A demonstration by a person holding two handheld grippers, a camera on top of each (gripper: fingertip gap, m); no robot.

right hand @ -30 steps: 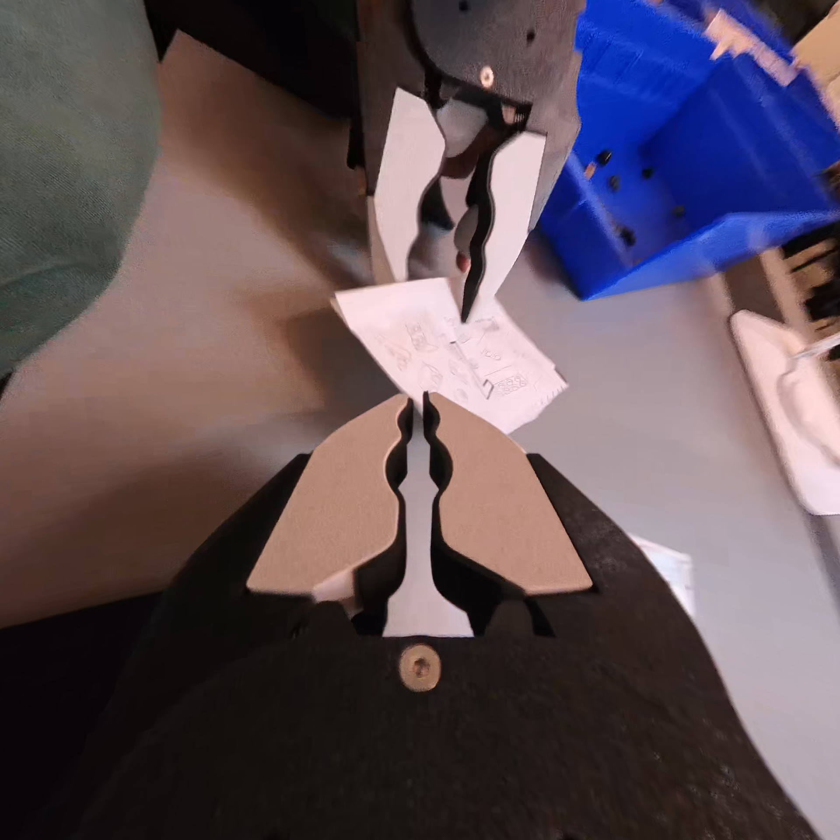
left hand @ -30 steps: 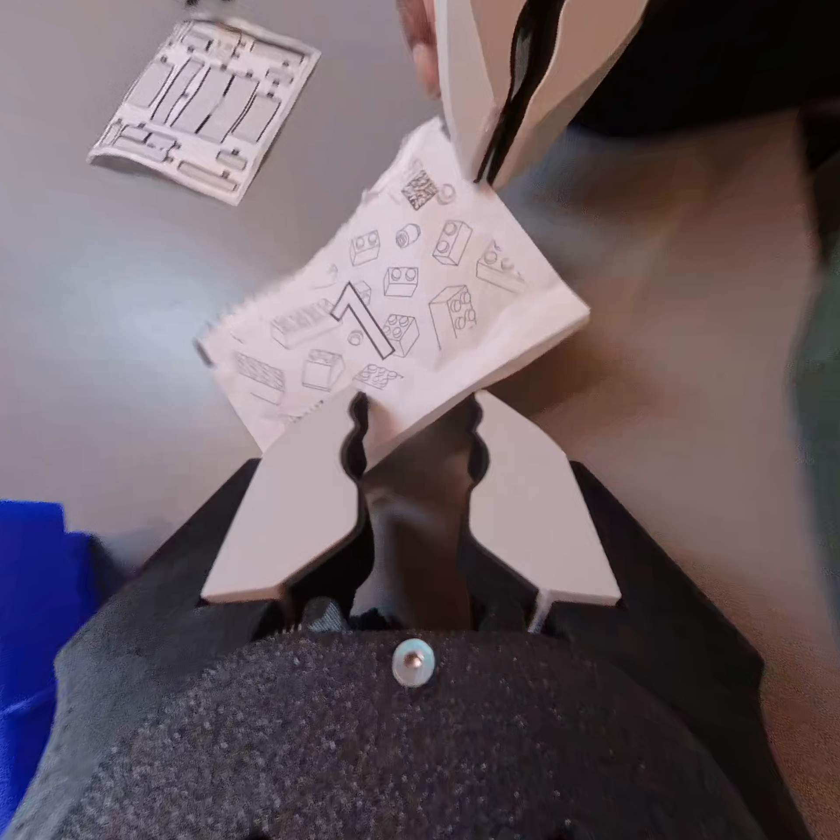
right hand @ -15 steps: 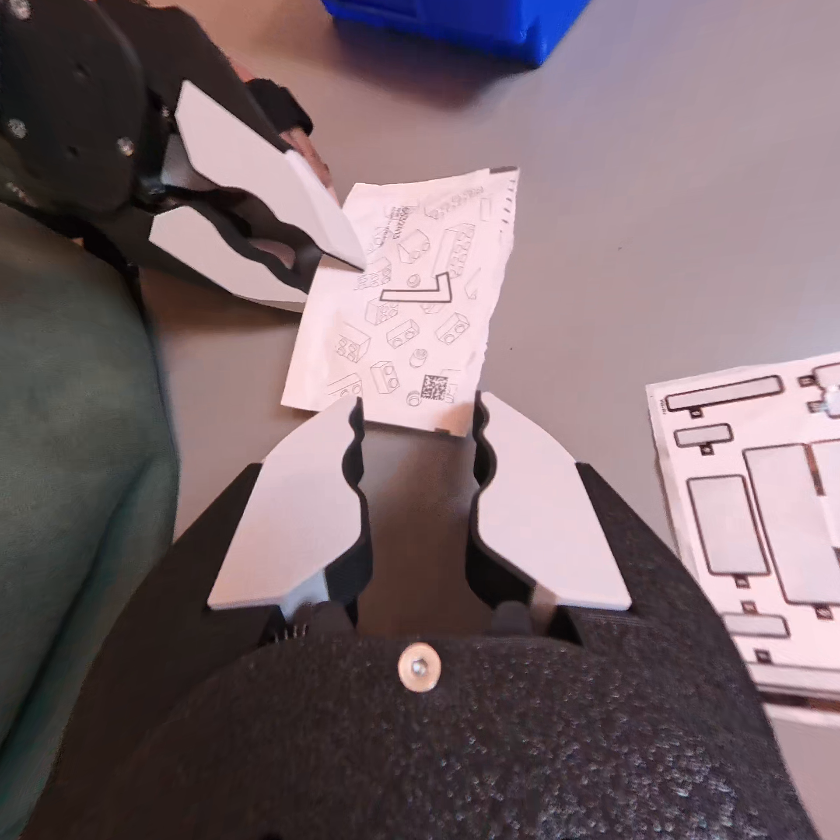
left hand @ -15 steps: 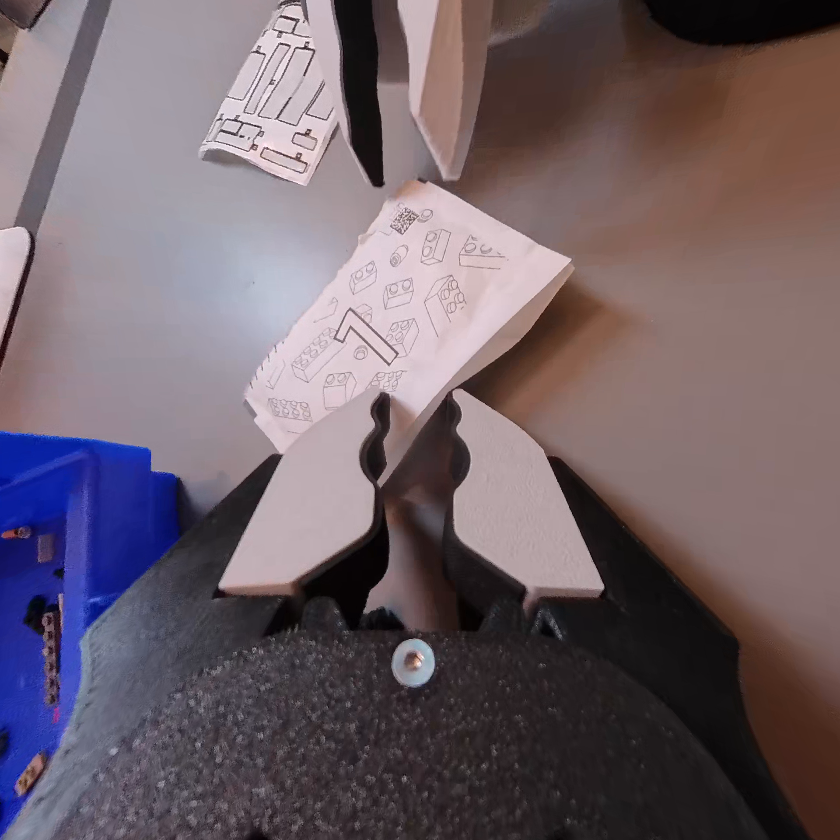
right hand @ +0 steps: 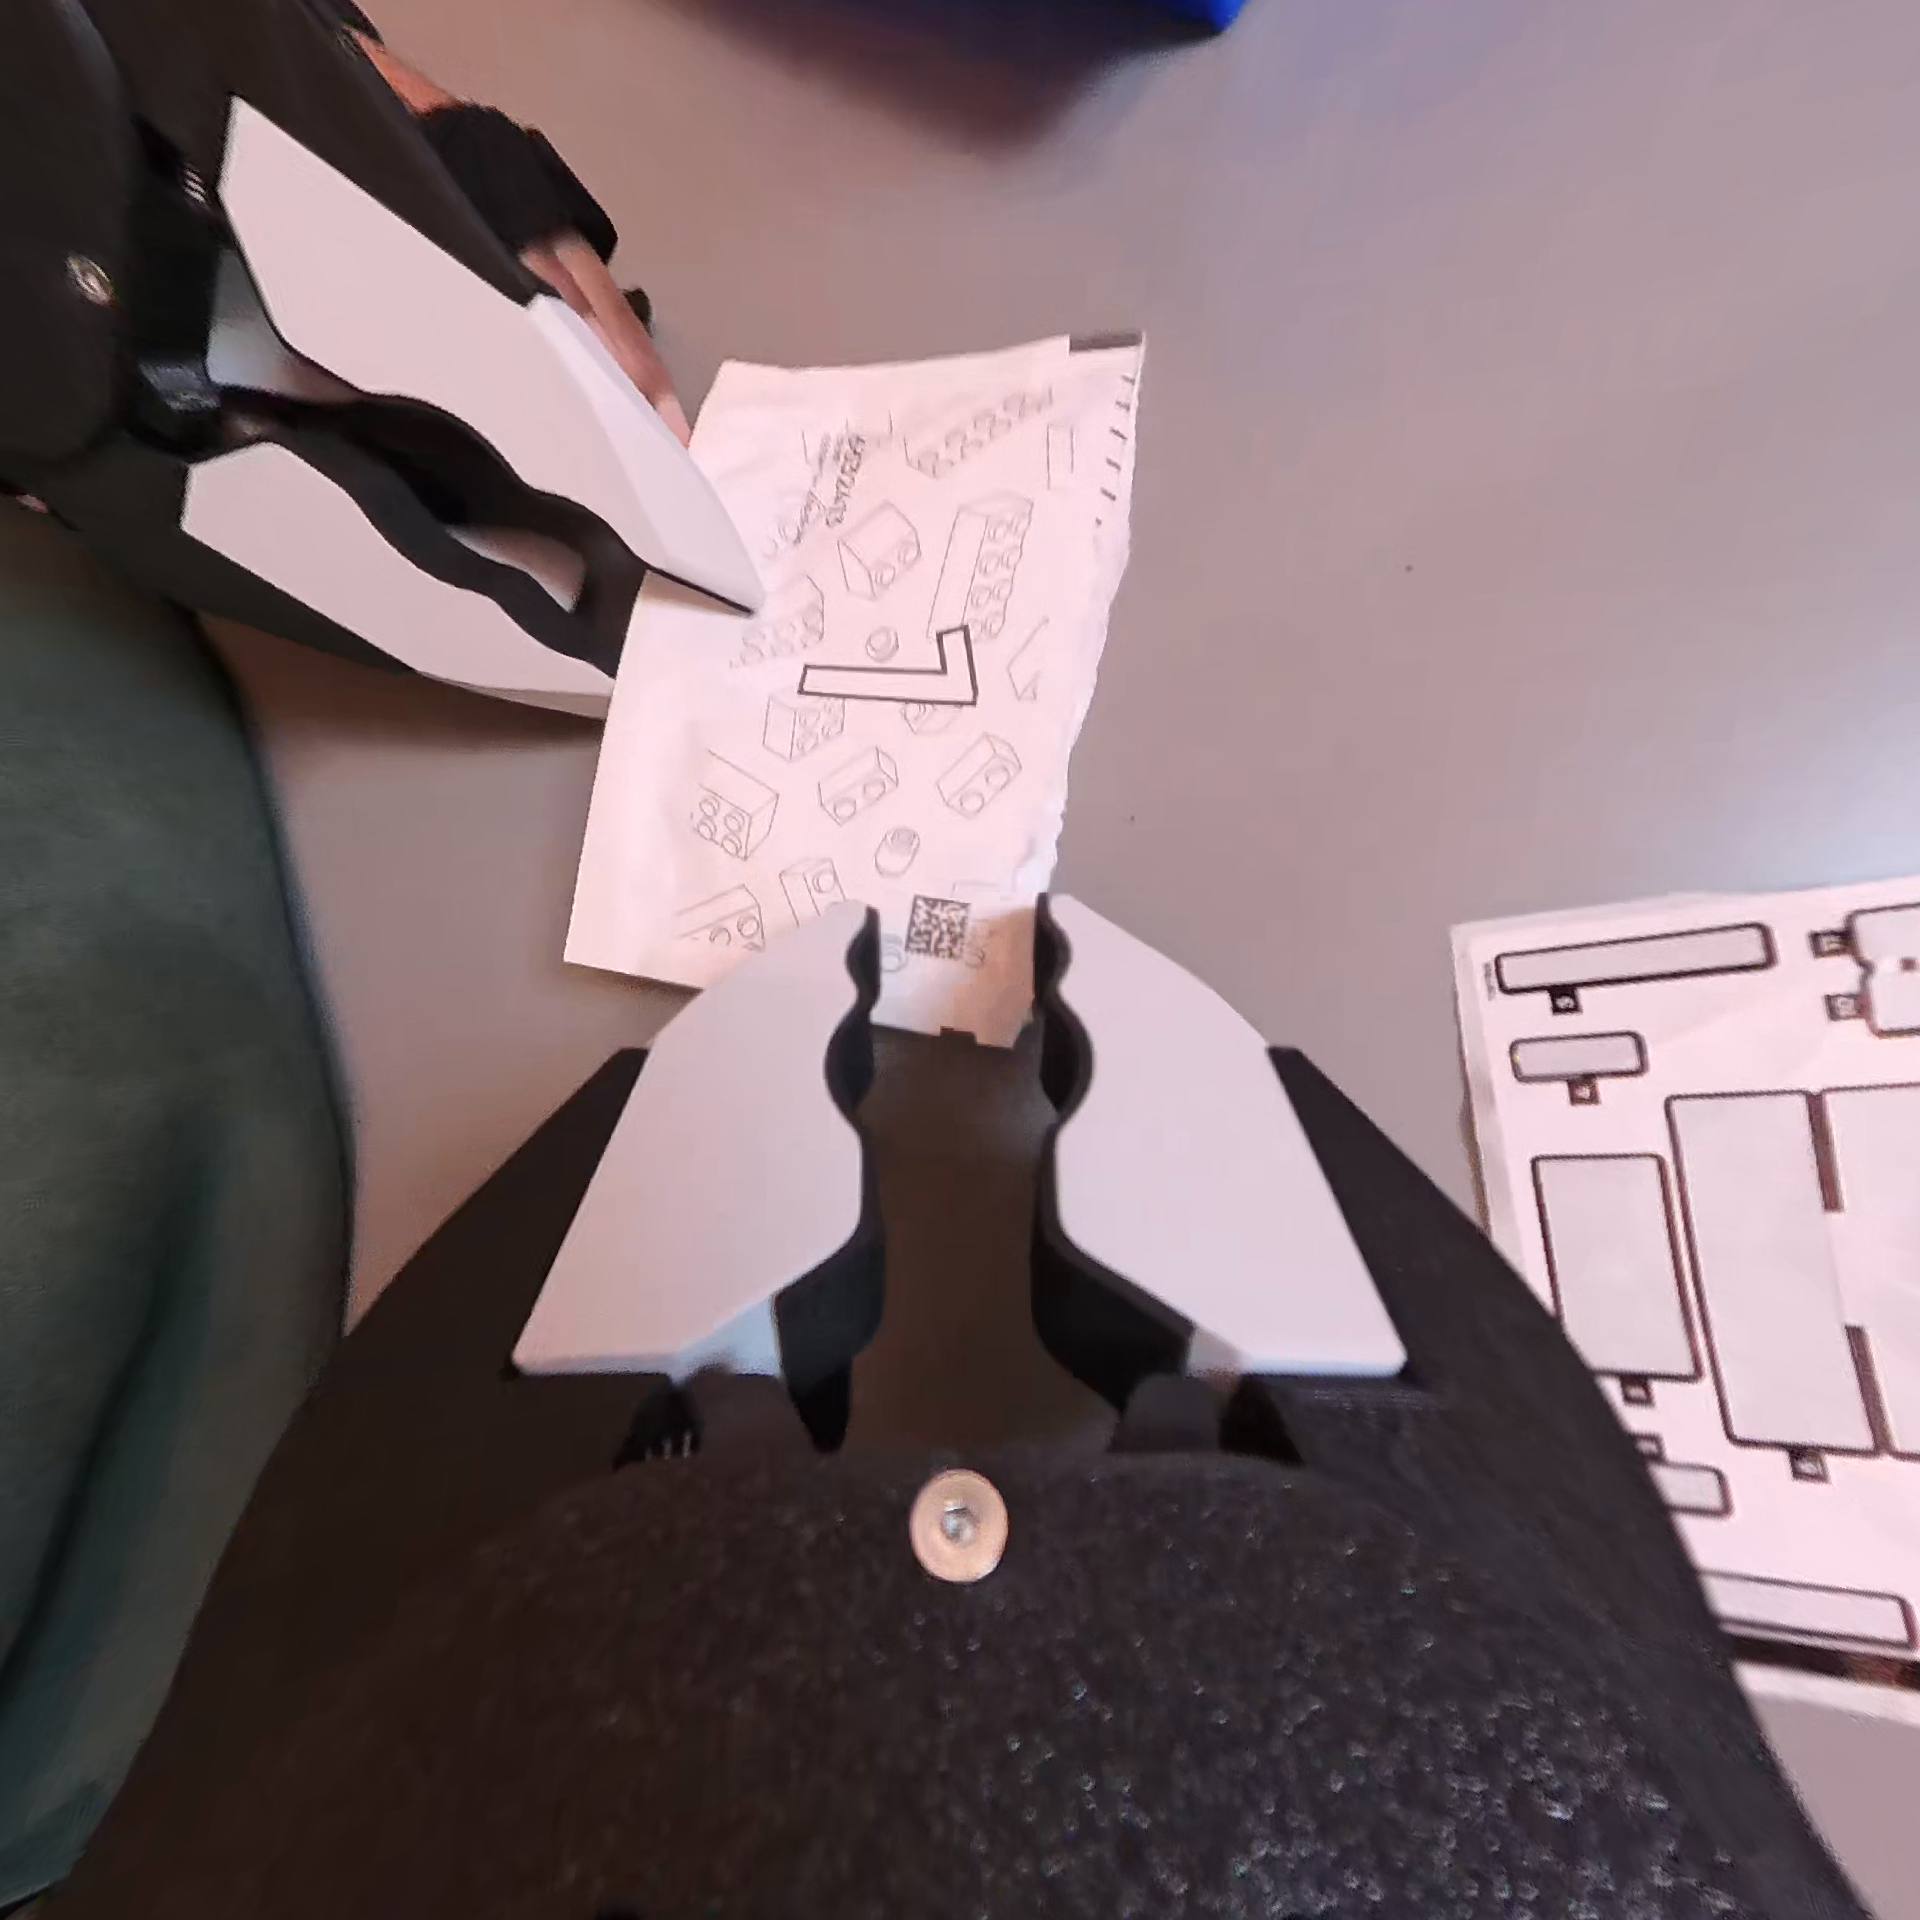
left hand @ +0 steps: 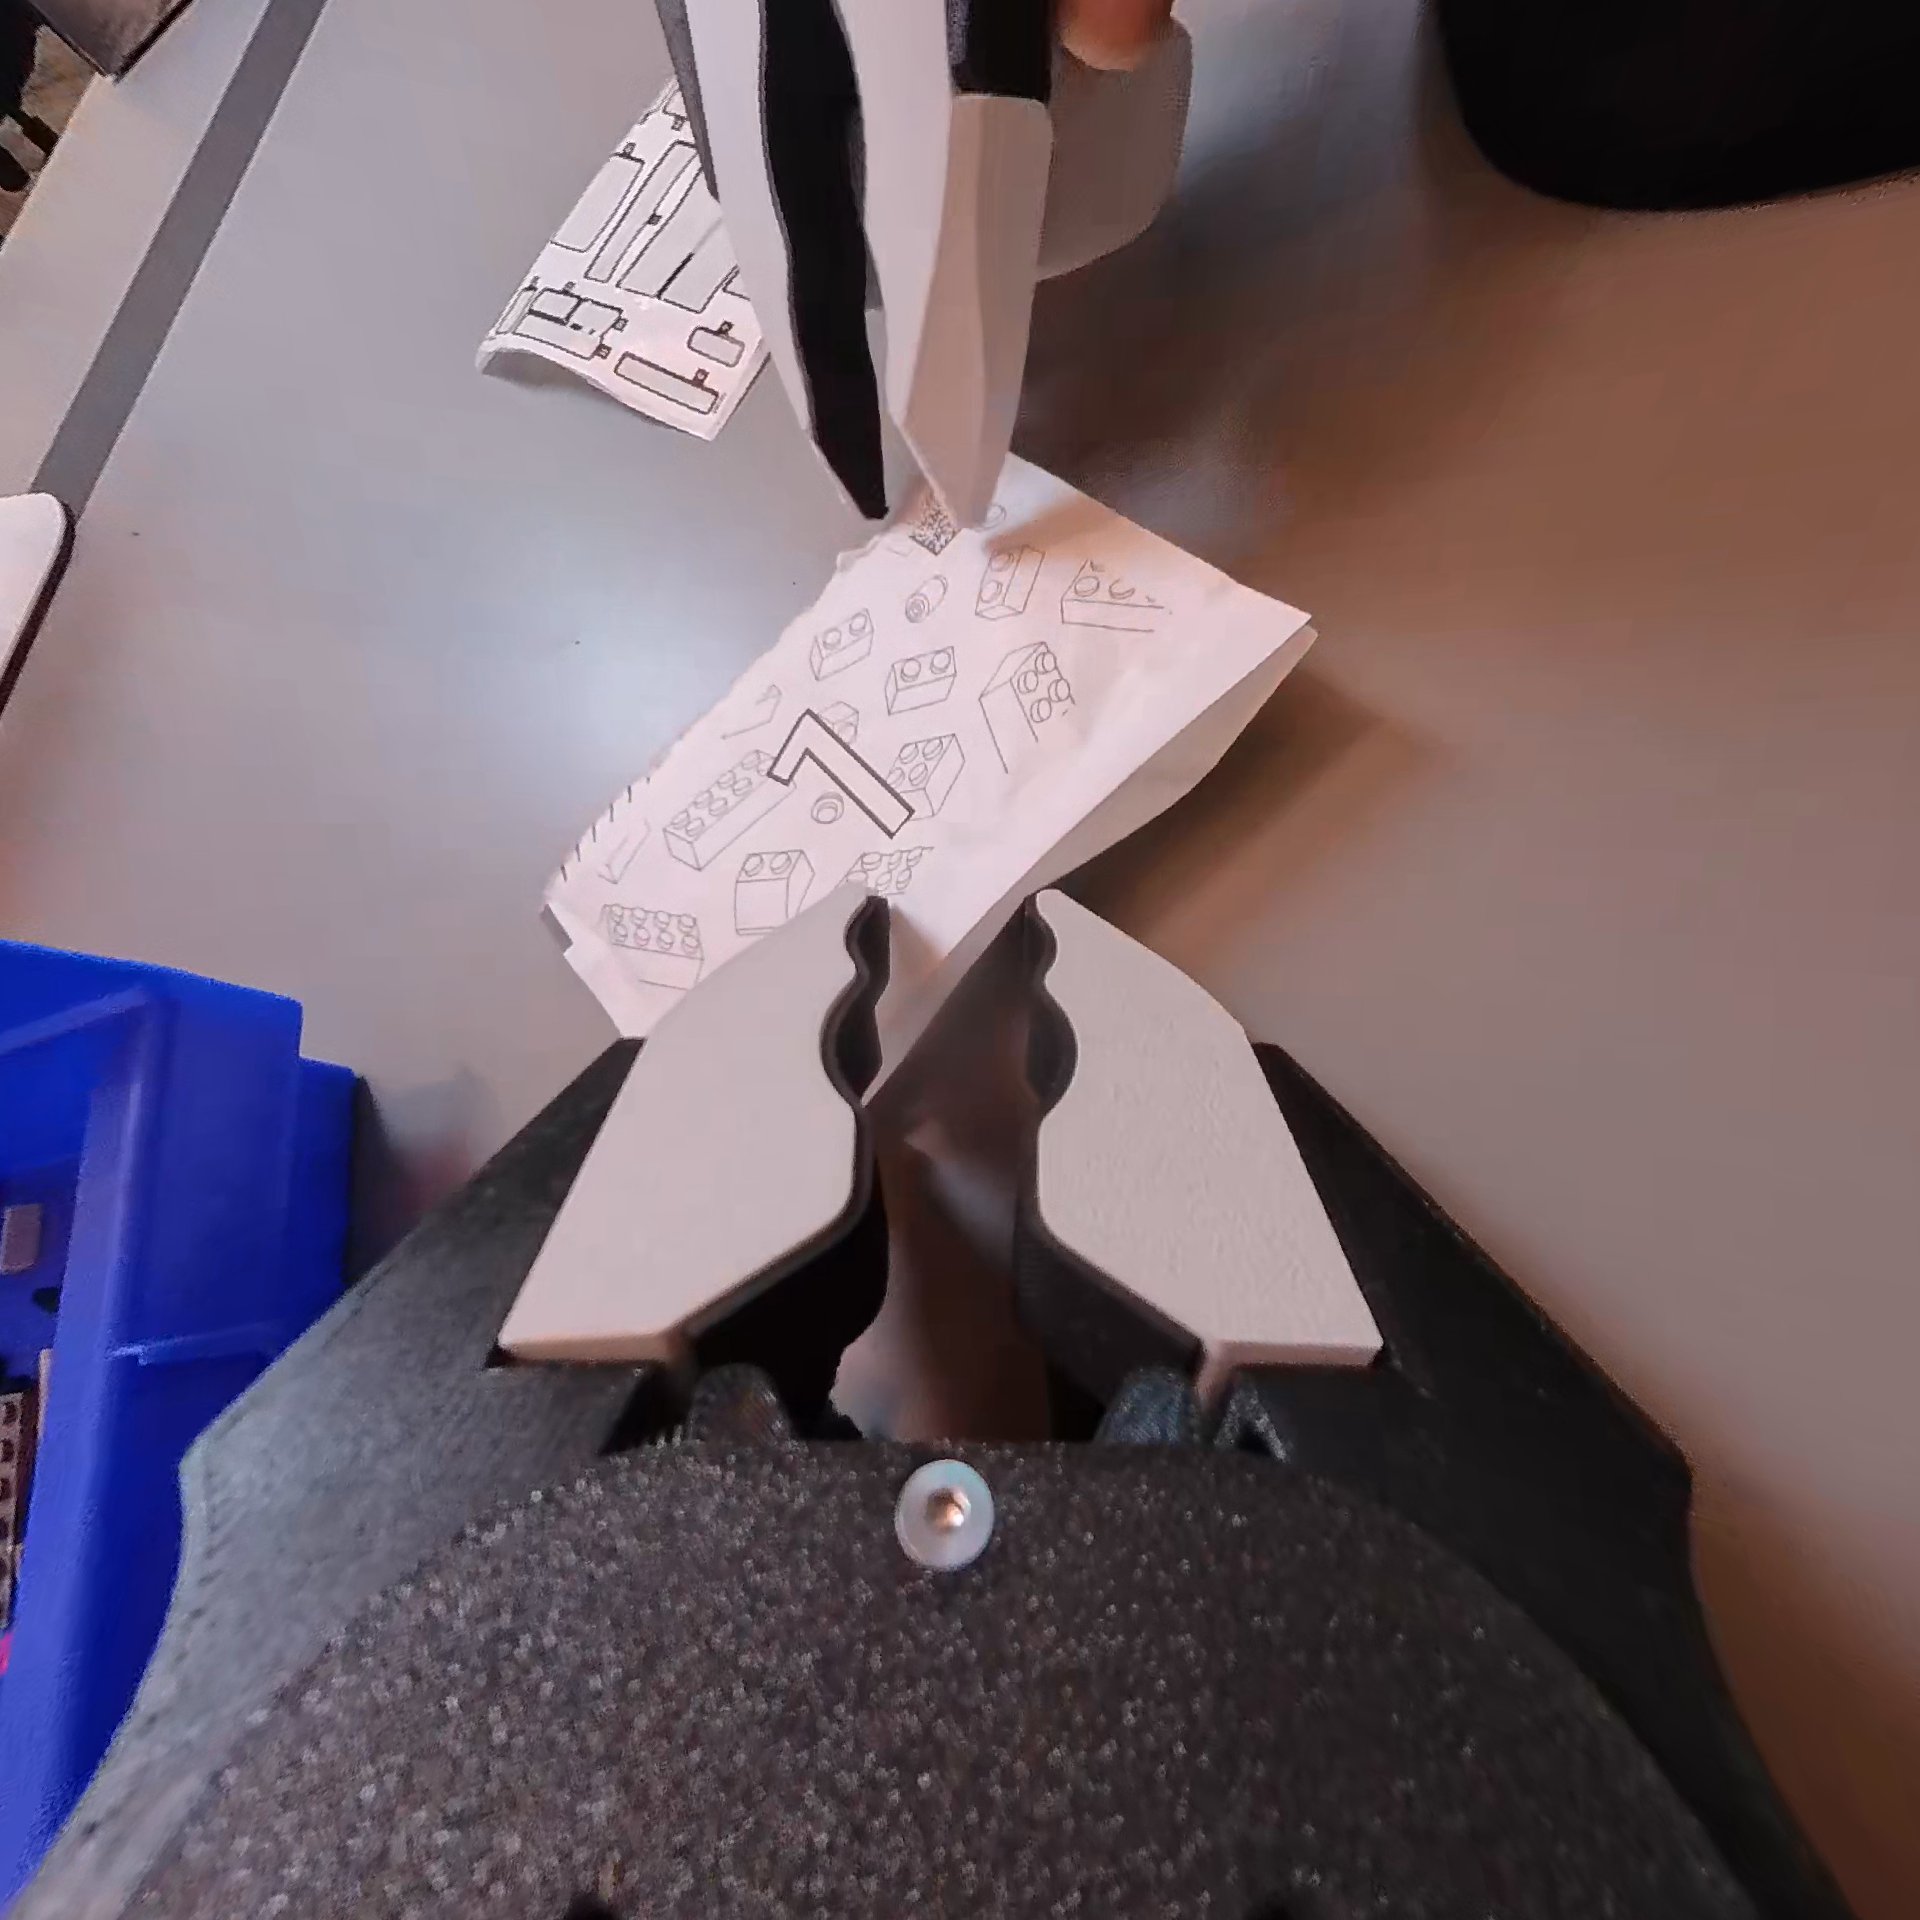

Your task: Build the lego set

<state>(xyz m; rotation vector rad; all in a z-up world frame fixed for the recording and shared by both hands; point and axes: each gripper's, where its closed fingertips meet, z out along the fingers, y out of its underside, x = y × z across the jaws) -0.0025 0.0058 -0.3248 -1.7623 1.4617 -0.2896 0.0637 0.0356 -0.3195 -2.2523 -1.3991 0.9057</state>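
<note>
Nearby, sticker sheet (right hand: 1704,1247) and blue bin (left hand: 125,1195) flank the paper bag (left hand: 935,748) – both apart

Left gripper (left hand: 956,914) fingers are covering the near edge of the paper bag (left hand: 935,727), so whether they are pinching it or standing clear cannot be told. Right gripper (right hand: 954,925) fingers are overlapping the bag's near corners in the right wrist view, hiding any contact there. The sticker sheet (right hand: 1704,1247) is running off the right edge, the blue bin (left hand: 125,1195) is being cut by the left edge, its small contents unreadable.
</note>
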